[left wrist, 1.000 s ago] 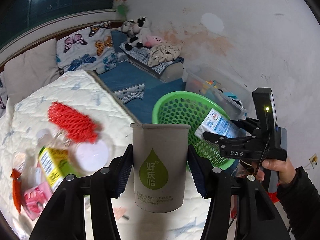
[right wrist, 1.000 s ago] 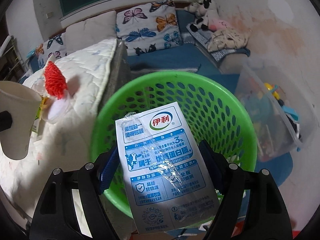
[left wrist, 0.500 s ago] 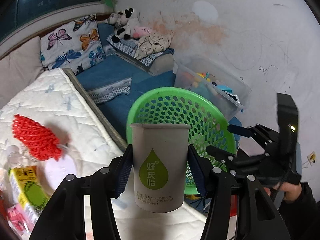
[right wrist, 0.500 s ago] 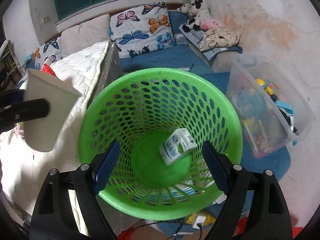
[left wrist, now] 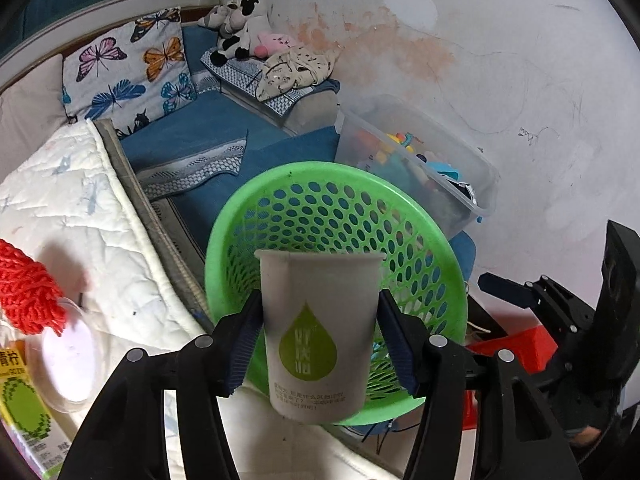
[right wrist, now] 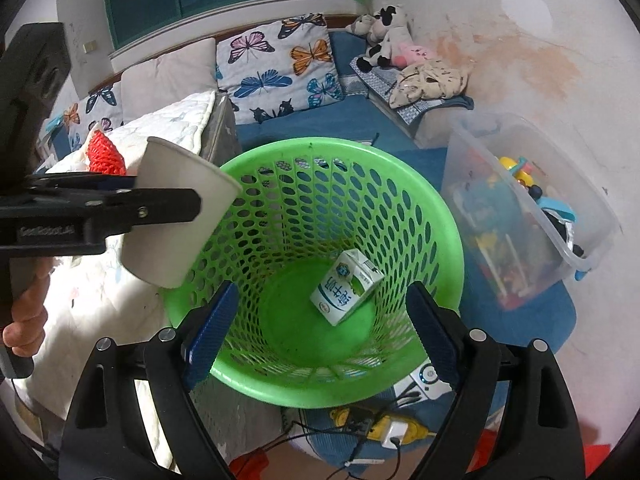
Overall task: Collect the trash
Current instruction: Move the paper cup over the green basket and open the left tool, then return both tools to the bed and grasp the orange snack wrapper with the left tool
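Left gripper (left wrist: pixel 318 346) jaws opening; right gripper (right wrist: pixel 318 330) jaws apart.

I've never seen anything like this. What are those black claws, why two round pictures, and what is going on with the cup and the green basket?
The claws are hand-held grippers, one in each of a person's hands, each carrying a wide-angle camera, hence two round pictures. The left gripper has a paper cup between its pads, which are opening, at the rim of the green basket. The right gripper is open and empty above the basket, where a milk carton lies. A red net and a juice box wait on the bed.
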### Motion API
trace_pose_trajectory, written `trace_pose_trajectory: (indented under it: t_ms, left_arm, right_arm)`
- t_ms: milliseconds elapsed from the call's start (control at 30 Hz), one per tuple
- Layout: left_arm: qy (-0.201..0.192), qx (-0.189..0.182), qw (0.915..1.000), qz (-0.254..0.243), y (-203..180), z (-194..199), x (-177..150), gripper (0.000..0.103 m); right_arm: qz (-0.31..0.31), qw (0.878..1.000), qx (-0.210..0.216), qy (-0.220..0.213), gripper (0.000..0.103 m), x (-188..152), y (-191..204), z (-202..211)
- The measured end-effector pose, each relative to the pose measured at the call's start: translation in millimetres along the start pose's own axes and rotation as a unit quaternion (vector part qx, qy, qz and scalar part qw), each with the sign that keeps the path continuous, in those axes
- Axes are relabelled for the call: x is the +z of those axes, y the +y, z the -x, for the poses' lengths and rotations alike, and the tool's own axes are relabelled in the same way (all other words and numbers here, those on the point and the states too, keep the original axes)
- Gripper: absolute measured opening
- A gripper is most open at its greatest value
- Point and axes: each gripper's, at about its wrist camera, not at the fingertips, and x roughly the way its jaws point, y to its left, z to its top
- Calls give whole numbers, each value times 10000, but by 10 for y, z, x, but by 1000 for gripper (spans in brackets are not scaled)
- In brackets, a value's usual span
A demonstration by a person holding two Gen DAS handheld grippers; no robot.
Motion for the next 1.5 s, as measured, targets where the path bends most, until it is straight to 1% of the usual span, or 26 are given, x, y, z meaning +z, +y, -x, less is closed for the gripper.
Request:
trace_pose_trajectory:
  t_ms: [67,100,267,500,567,767,933,1167,1500]
  left_arm:
    - [-1,3,10000,3,-10,0,-16,71]
    - [-38,16,10000,8,-10,12,-24,73]
    - [-71,59,10000,0,23,131,-106,74]
    - [-225,486,9985,124,221,510,-284,74]
    - [-287,669,9972,151,284,634,-344,74]
    - [-470,1000,9933,338,546,969,-528,74]
    - [-591,1293,9879,612,845,1250,-717,74]
    - [-816,1759,9760,993,1328,1662,-949,74]
    - [-833,2232,9589,1541,1987,1983,-1223,74]
  right_arm:
    - [-14,10000,13,-16,85,-12,10,22]
    - [-25,10000,22,-19,86,-15,12,29]
    - [-19,9999,82,-56,86,-23,88,79]
    - [189,9994,263,-146,87,-6,343,175]
    - [265,9990,323,-172,87,3,436,192]
    - [479,9969,568,-251,87,45,758,230]
    - [664,9945,765,-278,87,91,1025,225]
    - [898,9903,1018,-302,87,253,1347,156]
    - [1038,9850,1361,-238,87,488,1708,-25]
